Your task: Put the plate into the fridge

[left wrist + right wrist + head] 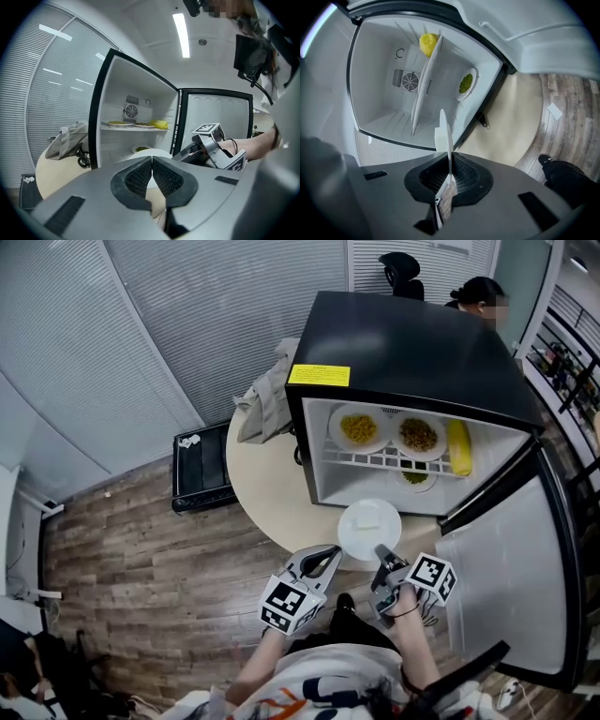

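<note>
A white plate with a pale piece on it hangs just in front of the open black fridge, over the round table's edge. My right gripper is shut on the plate's near rim; in the right gripper view the plate shows edge-on between the pads of my right gripper. My left gripper is just left of the plate, shut and empty, its pads pressed together. The fridge's bottom compartment holds one plate of green food.
The upper shelf carries two plates of food and a yellow corn cob. The fridge door stands open at the right. A grey bag lies on the beige table. A black box sits on the wooden floor. A person is behind the fridge.
</note>
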`<state>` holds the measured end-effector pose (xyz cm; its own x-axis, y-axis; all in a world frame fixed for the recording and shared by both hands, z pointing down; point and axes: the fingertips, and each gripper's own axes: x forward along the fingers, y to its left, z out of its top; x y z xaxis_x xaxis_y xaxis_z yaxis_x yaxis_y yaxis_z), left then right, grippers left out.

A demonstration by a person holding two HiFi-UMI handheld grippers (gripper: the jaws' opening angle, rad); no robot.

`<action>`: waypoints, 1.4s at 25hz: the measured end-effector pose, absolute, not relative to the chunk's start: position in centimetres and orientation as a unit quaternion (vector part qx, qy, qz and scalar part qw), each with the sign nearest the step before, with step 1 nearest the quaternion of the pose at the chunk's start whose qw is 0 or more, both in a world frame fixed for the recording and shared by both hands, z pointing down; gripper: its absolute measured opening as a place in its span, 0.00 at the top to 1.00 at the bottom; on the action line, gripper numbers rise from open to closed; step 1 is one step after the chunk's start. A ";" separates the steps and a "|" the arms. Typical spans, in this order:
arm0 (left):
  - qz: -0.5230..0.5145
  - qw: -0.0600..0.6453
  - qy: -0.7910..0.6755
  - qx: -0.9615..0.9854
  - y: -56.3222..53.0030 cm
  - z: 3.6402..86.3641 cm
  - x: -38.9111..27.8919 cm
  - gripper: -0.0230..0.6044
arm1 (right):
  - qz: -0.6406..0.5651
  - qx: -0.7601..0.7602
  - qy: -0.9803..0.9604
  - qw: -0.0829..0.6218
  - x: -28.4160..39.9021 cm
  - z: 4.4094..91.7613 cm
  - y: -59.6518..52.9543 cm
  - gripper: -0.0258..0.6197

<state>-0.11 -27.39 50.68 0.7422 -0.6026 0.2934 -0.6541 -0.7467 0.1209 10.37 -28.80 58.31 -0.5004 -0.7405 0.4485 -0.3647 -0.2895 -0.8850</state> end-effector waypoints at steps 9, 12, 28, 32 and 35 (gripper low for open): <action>0.132 0.113 -0.357 0.918 -30.4 51.7 0.3 0.95 | -0.657 -0.469 0.576 0.130 10.7 60.2 -32.9 0.92; 0.136 0.116 -0.364 0.914 -31.3 52.1 0.1 0.95 | -0.659 -0.475 0.570 0.123 11.1 61.4 -34.5 0.92; 0.149 0.126 -0.361 0.912 -34.4 52.9 0.8 0.95 | -0.632 -0.519 0.567 0.099 12.7 64.4 -40.7 0.92; 0.151 0.127 -0.360 0.912 -34.7 53.1 0.8 0.95 | -0.597 -0.536 0.593 0.070 12.2 64.1 -42.6 0.92; 0.151 0.128 -0.360 0.912 -35.0 53.1 0.7 0.95 | -0.573 -0.547 0.609 0.051 11.9 63.9 -43.6 0.92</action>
<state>0.71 -34.97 53.11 0.6953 -0.6178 0.3673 -0.6950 -0.7082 0.1245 11.92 -43.63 63.89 -0.3972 -0.7242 0.5637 -0.6068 -0.2536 -0.7533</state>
